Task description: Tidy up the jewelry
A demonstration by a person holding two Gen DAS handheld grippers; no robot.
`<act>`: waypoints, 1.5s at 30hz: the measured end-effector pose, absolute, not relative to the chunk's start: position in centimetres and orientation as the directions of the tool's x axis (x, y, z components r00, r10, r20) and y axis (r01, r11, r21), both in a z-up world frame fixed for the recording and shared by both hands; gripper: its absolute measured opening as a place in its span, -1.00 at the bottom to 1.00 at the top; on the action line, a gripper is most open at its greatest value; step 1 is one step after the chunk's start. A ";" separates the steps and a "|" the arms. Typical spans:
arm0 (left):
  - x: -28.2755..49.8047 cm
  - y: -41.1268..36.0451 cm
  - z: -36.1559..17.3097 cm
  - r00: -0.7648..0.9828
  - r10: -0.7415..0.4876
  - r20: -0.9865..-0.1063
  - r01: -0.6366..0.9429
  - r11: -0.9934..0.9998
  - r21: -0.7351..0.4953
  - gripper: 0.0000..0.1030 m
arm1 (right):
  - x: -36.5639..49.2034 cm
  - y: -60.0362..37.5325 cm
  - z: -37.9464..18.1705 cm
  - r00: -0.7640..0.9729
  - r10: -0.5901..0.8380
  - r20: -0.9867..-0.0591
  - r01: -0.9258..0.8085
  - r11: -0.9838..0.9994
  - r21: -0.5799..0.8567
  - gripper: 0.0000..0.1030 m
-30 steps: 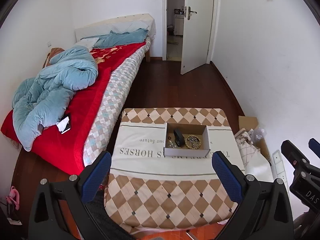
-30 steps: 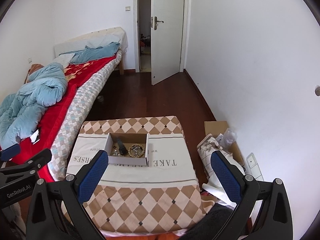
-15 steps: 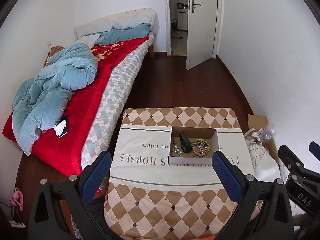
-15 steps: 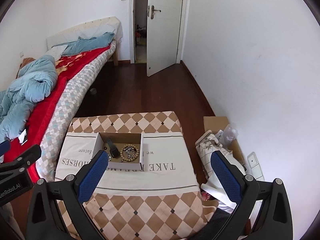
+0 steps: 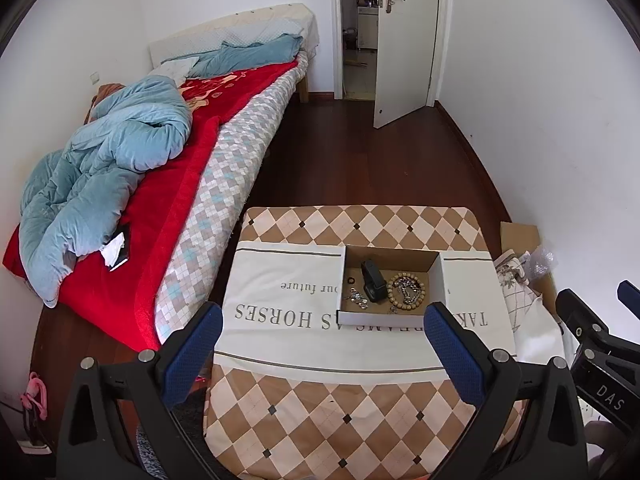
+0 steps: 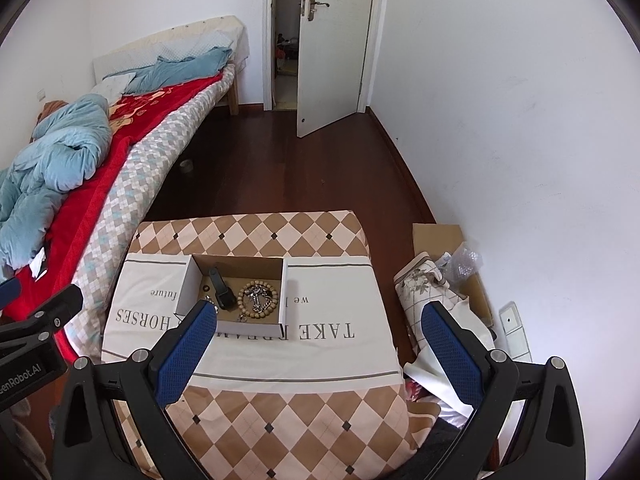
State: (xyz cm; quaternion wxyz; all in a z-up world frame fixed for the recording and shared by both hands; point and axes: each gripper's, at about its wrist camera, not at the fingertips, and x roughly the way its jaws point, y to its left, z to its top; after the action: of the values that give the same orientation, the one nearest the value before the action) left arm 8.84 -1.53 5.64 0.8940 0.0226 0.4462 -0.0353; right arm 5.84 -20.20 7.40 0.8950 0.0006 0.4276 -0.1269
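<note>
An open cardboard box sits on a table covered with a checked and lettered cloth. Inside lie a black watch, a wooden bead bracelet with a silver chain in its middle, and small silver pieces. My left gripper is open and empty, held above the near side of the table. My right gripper is open and empty, to the right of the box.
A bed with a red blanket and blue quilt runs along the left. A phone lies on it. Cardboard, cloth and plastic wrap lie on the floor right of the table. An open door stands at the back.
Both grippers have moved forward and lower towards the table, so the box looks larger and nearer. Both stay open and empty.
</note>
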 end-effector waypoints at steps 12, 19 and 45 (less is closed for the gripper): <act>8.7 -1.1 5.4 0.594 -0.034 -0.804 0.076 0.997 0.014 0.99 | 5.9 -19.9 7.4 0.601 -0.211 -0.771 0.212 0.972 -0.101 1.00; 8.7 -1.1 5.5 0.596 -0.035 -0.803 0.082 0.997 0.017 0.99 | 5.9 -19.9 7.5 0.600 -0.206 -0.773 0.209 0.973 -0.096 1.00; 7.9 -1.6 6.4 0.606 -0.046 -0.794 0.099 0.995 0.018 0.99 | 5.5 -19.4 8.1 0.611 -0.186 -0.769 0.189 0.978 -0.087 1.00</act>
State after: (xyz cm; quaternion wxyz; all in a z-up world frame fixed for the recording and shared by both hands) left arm 7.93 -1.56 6.39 0.8957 0.0299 0.4419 -0.0404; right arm 5.48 -19.42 8.10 0.8976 0.0017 0.4283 -0.1046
